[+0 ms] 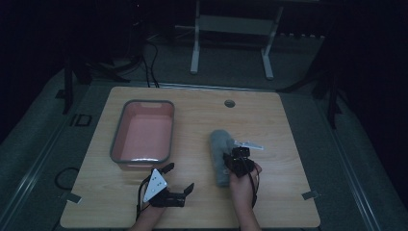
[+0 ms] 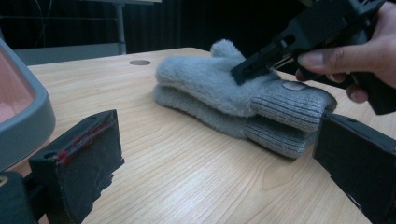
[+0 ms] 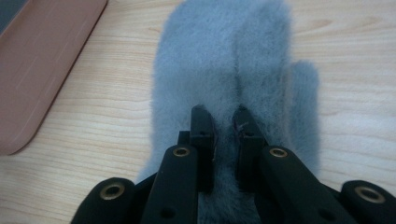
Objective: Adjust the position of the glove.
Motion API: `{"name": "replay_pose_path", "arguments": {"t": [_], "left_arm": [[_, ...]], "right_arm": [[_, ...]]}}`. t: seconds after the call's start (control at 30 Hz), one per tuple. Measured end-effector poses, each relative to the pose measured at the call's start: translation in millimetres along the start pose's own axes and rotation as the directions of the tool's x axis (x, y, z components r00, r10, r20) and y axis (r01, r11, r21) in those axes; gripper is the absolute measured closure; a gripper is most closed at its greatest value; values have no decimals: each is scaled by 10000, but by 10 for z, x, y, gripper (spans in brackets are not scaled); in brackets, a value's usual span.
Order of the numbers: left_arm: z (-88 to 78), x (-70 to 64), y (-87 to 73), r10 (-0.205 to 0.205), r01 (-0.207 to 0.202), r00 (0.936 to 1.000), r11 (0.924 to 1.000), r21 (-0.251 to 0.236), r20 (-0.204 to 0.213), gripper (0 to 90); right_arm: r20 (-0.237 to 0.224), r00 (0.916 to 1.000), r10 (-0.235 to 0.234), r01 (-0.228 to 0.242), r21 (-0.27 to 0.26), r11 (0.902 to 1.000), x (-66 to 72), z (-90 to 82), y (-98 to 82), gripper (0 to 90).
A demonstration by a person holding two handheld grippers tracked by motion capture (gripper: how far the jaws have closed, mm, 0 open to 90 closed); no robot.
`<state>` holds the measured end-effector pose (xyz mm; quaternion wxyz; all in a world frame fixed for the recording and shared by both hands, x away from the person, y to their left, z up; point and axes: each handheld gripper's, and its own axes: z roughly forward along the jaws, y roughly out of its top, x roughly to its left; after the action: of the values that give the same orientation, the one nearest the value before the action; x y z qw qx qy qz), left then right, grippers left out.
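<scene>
Two fuzzy grey mittens (image 1: 219,149) (image 2: 210,88) (image 3: 224,60) lie stacked on the wooden table, right of centre, cuffs toward me. My right gripper (image 1: 231,154) (image 2: 243,70) (image 3: 224,116) points down onto the top mitten near its cuff. Its jaws stand close together with a narrow slit, their tips touching the pile; I cannot tell whether any fabric is pinched. Near the table's front edge my left gripper (image 1: 179,178) (image 2: 217,140) rests low and open, with nothing between its pads. It faces the mittens' cuffs from a short way off.
A pink tub with a grey rim (image 1: 115,139) (image 2: 32,116) (image 3: 42,70) stands left of the mittens, nothing visible inside. A round hole (image 1: 229,103) (image 2: 140,62) sits near the table's far edge. A white frame (image 1: 231,24) stands on the floor beyond.
</scene>
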<state>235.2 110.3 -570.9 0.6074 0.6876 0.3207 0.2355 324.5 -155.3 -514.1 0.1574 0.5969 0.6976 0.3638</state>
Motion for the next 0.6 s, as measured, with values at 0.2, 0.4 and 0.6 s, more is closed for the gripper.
{"name": "replay_pose_path", "arguments": {"t": [0.2, 0.4, 0.6], "left_arm": [[4, 3, 1, -65, 65, 10000, 10000, -11, -11, 17], [4, 4, 1, -63, 63, 10000, 10000, -12, 0, 17], [4, 0, 1, -37, 37, 10000, 10000, -4, 9, 17]], "right_arm": [[-100, 9999, 3, -2, 119, 9999, -67, 93, -52, 666], [-753, 9972, -27, 34, 90, 10000, -100, 7, 0, 482], [-1031, 9916, -786, 761, -278, 9967, -220, -92, 113, 376]]}}
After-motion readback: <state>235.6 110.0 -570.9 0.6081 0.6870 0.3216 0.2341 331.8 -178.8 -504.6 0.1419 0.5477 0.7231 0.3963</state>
